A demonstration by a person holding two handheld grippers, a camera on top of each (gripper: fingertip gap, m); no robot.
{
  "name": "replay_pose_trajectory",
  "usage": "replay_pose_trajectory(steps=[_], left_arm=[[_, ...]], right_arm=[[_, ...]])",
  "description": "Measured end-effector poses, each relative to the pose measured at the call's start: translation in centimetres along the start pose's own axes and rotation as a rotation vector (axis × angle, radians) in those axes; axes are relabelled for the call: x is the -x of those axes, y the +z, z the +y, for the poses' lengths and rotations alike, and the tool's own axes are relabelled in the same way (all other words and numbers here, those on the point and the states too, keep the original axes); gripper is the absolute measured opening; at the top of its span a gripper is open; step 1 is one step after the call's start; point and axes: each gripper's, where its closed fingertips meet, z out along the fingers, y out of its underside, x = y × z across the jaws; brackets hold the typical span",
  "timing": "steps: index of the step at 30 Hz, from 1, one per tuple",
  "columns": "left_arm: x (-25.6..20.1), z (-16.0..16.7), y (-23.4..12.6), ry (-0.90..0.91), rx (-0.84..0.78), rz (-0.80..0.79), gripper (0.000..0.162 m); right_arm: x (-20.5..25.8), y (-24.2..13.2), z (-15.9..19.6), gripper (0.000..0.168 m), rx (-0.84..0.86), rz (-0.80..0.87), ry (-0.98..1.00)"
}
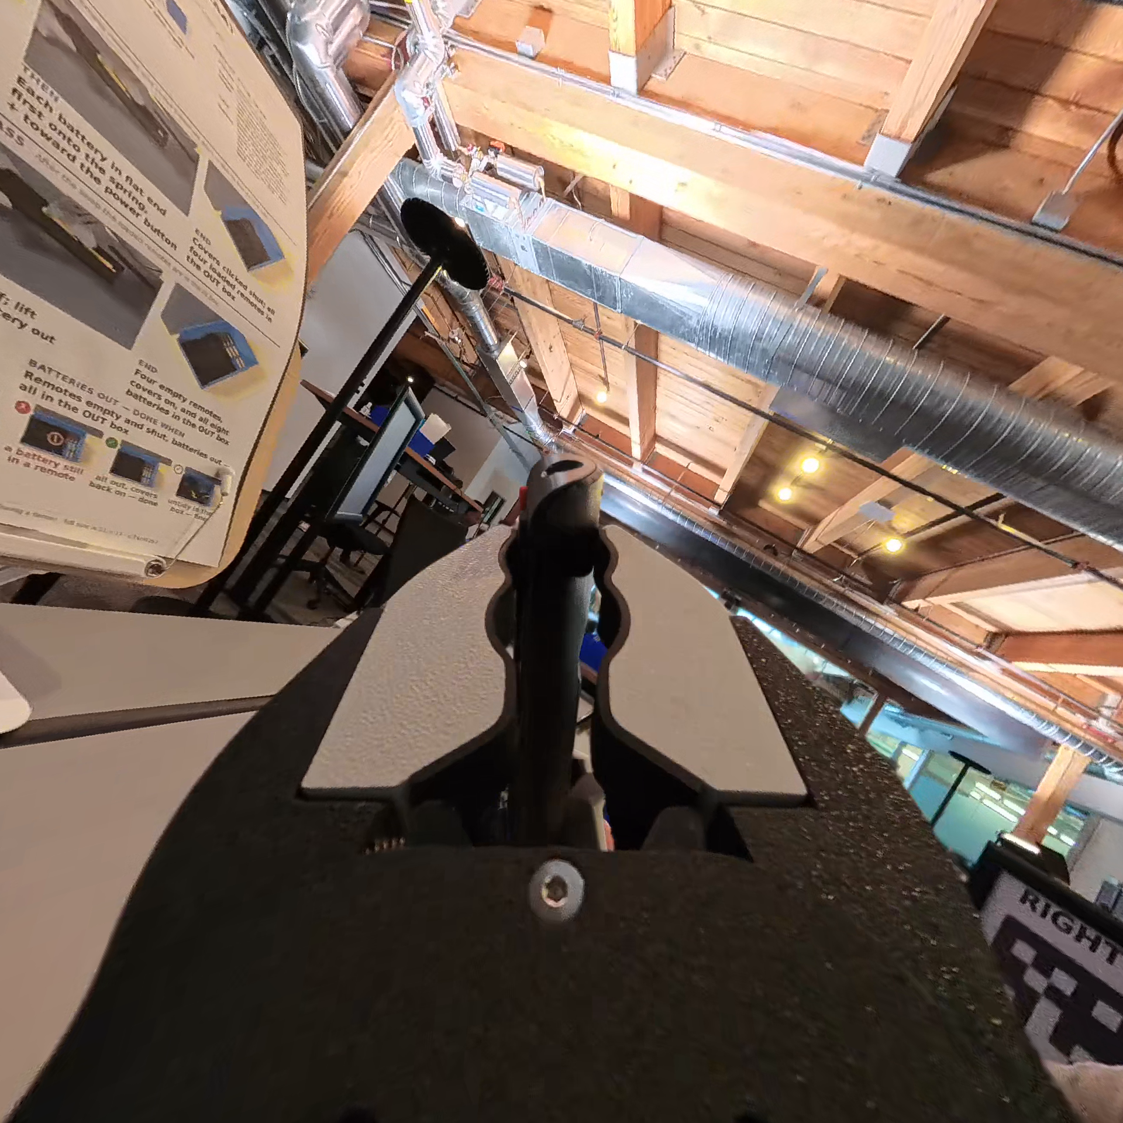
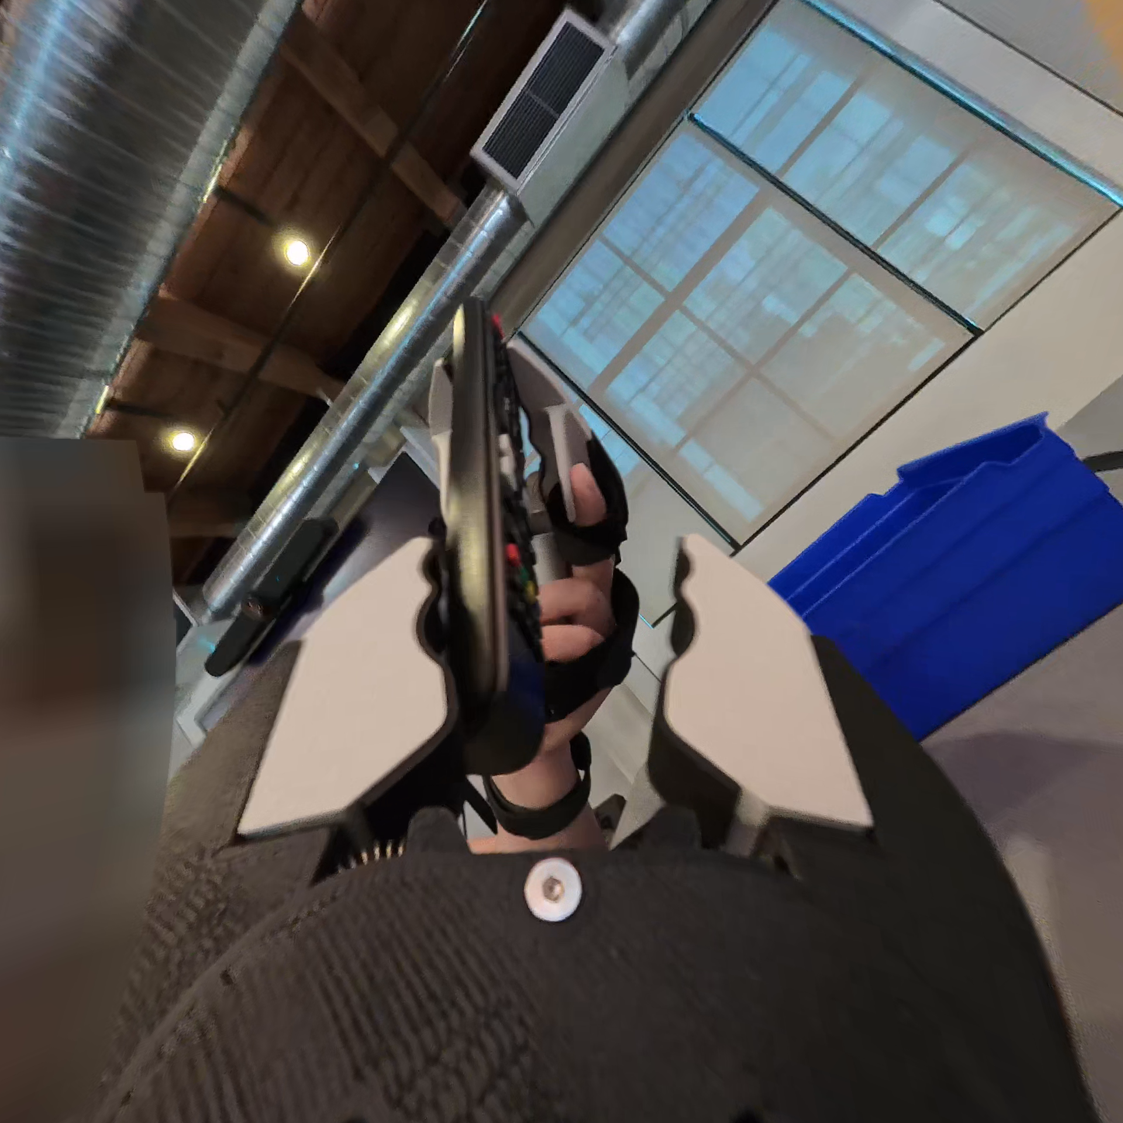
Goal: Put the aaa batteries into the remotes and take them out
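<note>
a: two views on file. item one, left wrist view: left gripper, pointed up at the wooden ceiling, fingers clamped together on a black remote held edge-on between the pads. remote's end pokes out past the fingertips, a bit of red showing at its side.

b: surroundings?

a: silver duct overhead, an instruction poster at the left, grey table below. a patterned marker on the other tool shows at the lower right edge.

b: item two?

a: right wrist view: right gripper, fingers spread apart, holding nothing. between and beyond them the same remote stands upright in the far tool's grey fingers, button face turned right. a gloved hand grips that tool's handle. blue bin at the right, window behind.

b: batteries?

a: none visible in either view. cannot tell whether the cover is on or the bay is loaded; the back faces away.

b: risks, as judged?

a: three. remote is pinched by its thin edges, so a push from the open gripper on the back cover could twist it in the grip. clamp pressure landing on the buttons may let it slip. held high off the table, a loosened cover or battery would fall clear of the bin.
</note>
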Motion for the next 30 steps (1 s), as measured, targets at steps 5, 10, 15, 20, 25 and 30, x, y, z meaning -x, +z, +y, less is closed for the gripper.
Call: replay_pose_trajectory(steps=[5,10,15,20,25,30], left_arm=[[-0.3,0.6,0.4,0.120,0.068,-0.020,0.023],[-0.6,-0.6,0.3,0.269,0.091,-0.033,0.038],[-0.5,0.1,0.3,0.390,0.242,-0.041,0.066],[0.2,0.9,0.2,0.360,0.286,-0.024,0.061],[0.4,1.5,-0.2,0.291,0.341,0.040,0.043],[0.2,1.5,-0.3,0.261,0.350,0.072,0.028]], right_arm=[[1.3,-0.5,-0.5,0.025,0.001,-0.103,0.030],[1.5,-0.6,-0.7,0.024,-0.007,-0.181,0.176],[1.1,-1.0,-1.3,0.024,-0.069,-0.234,0.287],[0.7,-0.9,-0.2,0.024,0.011,-0.195,0.202],[1.0,-0.7,0.2,0.024,0.055,-0.195,0.165],[0.4,-0.9,0.6,0.024,0.077,-0.179,0.157]])
